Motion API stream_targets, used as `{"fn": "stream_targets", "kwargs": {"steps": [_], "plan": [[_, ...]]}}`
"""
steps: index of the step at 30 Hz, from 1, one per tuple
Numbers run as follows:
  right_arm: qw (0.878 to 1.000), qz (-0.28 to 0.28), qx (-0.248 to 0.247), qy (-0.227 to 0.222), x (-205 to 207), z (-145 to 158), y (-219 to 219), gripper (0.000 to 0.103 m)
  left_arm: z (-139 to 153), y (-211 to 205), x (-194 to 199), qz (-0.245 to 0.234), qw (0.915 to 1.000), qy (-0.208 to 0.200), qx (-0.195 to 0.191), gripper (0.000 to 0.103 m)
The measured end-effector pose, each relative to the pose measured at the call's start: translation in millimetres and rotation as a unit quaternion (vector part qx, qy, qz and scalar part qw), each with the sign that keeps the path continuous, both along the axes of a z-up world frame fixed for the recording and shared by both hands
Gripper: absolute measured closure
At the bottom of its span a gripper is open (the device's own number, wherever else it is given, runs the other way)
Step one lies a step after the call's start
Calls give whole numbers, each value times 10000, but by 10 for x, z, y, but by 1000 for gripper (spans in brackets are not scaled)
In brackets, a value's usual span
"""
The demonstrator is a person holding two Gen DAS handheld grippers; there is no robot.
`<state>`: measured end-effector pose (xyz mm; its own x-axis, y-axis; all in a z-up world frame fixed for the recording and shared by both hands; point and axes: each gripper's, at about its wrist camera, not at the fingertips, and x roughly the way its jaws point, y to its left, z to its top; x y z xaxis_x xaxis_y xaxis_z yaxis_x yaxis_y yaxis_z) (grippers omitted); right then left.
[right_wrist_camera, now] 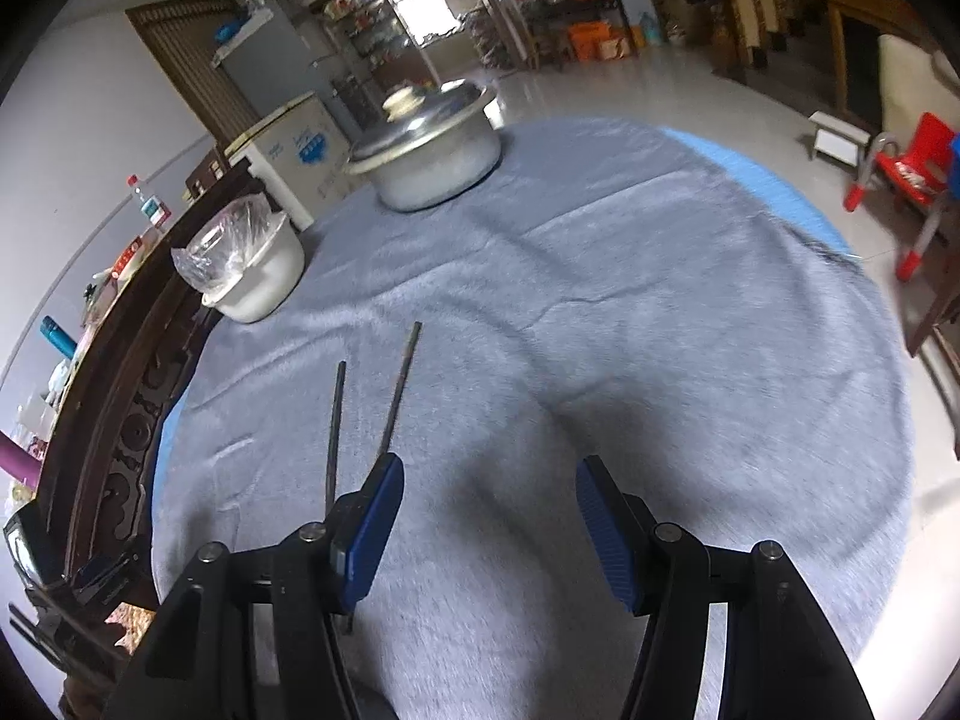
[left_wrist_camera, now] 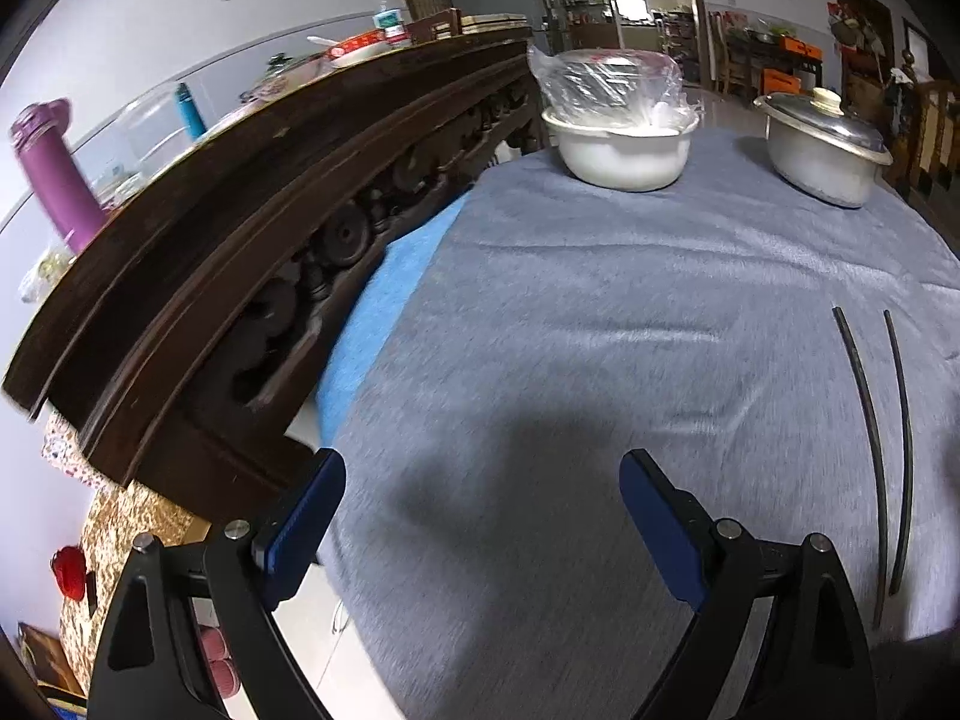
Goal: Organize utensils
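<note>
Two dark chopsticks lie side by side on the grey tablecloth. In the left wrist view they lie to the right of my left gripper (left_wrist_camera: 483, 480), one (left_wrist_camera: 864, 414) beside the other (left_wrist_camera: 903, 420). My left gripper is open and empty above the cloth. In the right wrist view the chopsticks (right_wrist_camera: 336, 426) (right_wrist_camera: 399, 390) lie just left of my right gripper (right_wrist_camera: 489, 483), their near ends hidden behind its left finger (right_wrist_camera: 372, 522). My right gripper is open and empty.
A white bowl covered with plastic (left_wrist_camera: 621, 138) (right_wrist_camera: 252, 276) and a lidded metal pot (left_wrist_camera: 822, 150) (right_wrist_camera: 432, 162) stand at the far side of the round table (right_wrist_camera: 660, 300). A dark carved wooden sideboard (left_wrist_camera: 270, 228) with bottles runs along the left.
</note>
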<state>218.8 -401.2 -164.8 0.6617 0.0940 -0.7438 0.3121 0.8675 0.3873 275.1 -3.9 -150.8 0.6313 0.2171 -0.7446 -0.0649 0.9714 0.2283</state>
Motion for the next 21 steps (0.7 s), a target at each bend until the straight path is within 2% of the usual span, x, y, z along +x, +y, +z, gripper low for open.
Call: {"fn": "stream_targets", "kwargs": {"steps": [6, 11, 15, 16, 18, 21], "plan": [[9983, 531, 52, 228, 605, -82, 13, 39, -55, -218, 378, -524, 9976, 297, -354, 10], [9951, 863, 76, 478, 1120, -136, 109, 40, -86, -470, 691, -1030, 9888, 686, -829, 10], [9908, 1122, -95, 747, 1529, -185, 290, 42, -93, -709, 834, -1269, 9854, 795, -815, 10], [9894, 1163, -136, 857, 1627, -210, 332, 44, -99, -745, 857, -1321, 9844, 818, -827, 11], [9870, 1159, -258, 1085, 1787, -273, 390, 58, -113, -846, 914, -1434, 9820, 903, -830, 11], [9826, 1090, -442, 1440, 1976, -405, 435, 60, -131, -957, 983, -1570, 9790, 1011, -820, 21]]}}
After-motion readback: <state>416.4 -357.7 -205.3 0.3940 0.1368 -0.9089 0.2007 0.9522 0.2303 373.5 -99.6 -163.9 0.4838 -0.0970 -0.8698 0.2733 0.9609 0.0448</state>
